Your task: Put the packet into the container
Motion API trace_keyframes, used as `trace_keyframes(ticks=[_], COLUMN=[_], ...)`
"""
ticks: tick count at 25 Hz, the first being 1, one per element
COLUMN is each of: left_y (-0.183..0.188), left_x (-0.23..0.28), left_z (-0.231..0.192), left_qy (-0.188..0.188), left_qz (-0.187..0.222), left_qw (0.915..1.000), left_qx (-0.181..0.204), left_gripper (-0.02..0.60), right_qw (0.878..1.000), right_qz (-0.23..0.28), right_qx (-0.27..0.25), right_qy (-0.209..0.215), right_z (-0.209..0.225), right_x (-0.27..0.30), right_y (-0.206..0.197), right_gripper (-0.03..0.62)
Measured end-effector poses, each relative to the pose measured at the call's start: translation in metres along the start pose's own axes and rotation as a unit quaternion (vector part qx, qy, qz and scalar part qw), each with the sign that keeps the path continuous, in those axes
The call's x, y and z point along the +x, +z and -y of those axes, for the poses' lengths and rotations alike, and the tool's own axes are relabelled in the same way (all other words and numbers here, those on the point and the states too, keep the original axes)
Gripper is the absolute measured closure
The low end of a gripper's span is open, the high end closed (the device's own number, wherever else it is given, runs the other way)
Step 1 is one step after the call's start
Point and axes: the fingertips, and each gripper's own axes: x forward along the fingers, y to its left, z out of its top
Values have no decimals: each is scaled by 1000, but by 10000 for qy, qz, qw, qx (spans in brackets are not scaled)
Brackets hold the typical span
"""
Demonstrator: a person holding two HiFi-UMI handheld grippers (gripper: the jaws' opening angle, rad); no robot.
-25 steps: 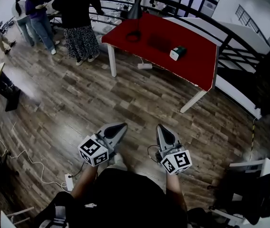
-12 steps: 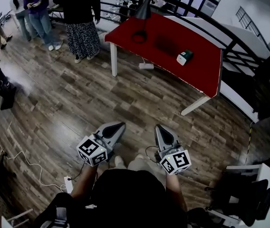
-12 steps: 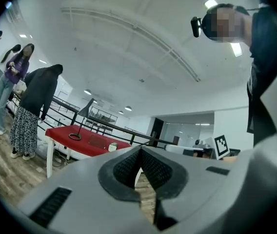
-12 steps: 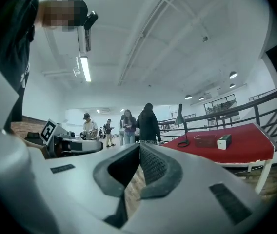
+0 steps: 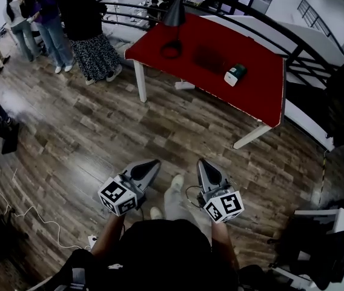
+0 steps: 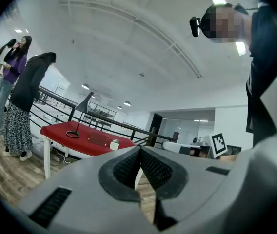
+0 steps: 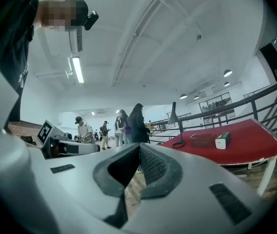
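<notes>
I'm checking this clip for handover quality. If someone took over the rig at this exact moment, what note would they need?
Left gripper: jaws together, nothing between them.
Right gripper: jaws together, also empty.
Both are held low over the wooden floor, well short of the red table.
Packet: lying on the table, untouched.
Container: on the table, between the packet and the lamp in the head view.
Done: nothing yet.
Left: go to the table, open a gripper, pick up the packet and put it in the container.

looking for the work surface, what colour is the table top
The table top is red; best in head view.
</notes>
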Motion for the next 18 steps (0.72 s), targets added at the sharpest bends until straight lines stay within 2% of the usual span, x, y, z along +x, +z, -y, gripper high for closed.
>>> trace_keyframes(ticks=[9,13,18], left_y=[39,62,73], left_x=[101,153,209], left_z=[-73,-88,-101], left_qy=[-76,-201,-244], left_qz=[-101,-27,-148], left_qw=[9997,9995,9991], left_qx=[196,234,322], left_gripper=[572,572,572], right_qw=[9998,9995,9993], right_qz=[176,279,320], right_qx=[22,-26,-15], right_qy=[-103,-139,-186], right_z=[96,141,191], right_x=[85,106,126], right_y=[29,49,60], right_gripper=[572,572,572])
